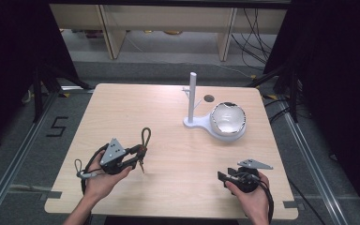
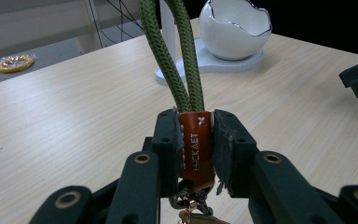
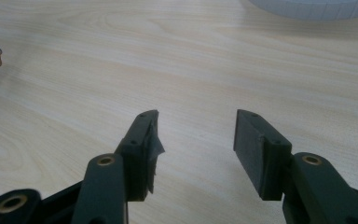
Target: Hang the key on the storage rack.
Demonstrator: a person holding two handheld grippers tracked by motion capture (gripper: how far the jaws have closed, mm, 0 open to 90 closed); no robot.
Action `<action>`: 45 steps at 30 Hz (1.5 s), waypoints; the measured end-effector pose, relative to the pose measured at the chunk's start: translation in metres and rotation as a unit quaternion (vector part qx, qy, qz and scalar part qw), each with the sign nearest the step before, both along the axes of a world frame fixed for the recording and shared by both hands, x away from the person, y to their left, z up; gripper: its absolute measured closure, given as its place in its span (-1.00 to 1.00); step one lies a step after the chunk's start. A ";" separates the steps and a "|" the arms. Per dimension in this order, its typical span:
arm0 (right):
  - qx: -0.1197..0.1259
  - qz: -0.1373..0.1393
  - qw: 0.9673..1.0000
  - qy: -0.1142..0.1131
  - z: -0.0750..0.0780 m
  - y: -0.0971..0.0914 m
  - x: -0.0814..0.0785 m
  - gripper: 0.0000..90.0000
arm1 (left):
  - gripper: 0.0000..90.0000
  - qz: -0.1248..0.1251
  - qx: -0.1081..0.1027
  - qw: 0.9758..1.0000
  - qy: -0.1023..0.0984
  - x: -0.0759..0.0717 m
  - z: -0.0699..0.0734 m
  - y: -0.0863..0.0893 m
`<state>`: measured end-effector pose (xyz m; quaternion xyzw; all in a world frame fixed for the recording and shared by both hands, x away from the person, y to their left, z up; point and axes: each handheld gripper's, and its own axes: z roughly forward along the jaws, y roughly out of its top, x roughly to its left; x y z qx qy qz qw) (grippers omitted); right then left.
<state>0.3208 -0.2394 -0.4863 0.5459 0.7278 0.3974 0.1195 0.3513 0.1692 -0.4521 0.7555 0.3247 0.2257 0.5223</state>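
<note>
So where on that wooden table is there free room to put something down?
The far left of the pale wooden table is bare, as is the middle strip between the two grippers. It gets crowded at the far right, where the white stand with its upright post and the white cracked-egg bowl sit.

Table (image 1: 168,117): pale matt wood grain. Keychain loop (image 2: 179,60): woven green cord; tag (image 2: 196,144) smooth orange leather. Bowl (image 1: 228,119): glossy white. Left gripper (image 2: 196,140) jaws: matt black plastic.
</note>
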 end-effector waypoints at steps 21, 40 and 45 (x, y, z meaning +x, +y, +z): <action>-0.009 0.012 1.000 -0.015 0.004 -0.004 0.001 0.13 | 0.57 -0.008 -0.001 1.000 -0.017 0.021 0.015 -0.016; -0.002 0.010 1.000 -0.020 0.004 -0.002 0.001 0.13 | 0.57 -0.021 0.006 0.999 -0.038 0.034 0.028 -0.029; -0.002 0.012 1.000 -0.018 0.007 -0.003 0.000 0.13 | 0.57 -0.022 0.007 0.999 -0.038 0.037 0.031 -0.033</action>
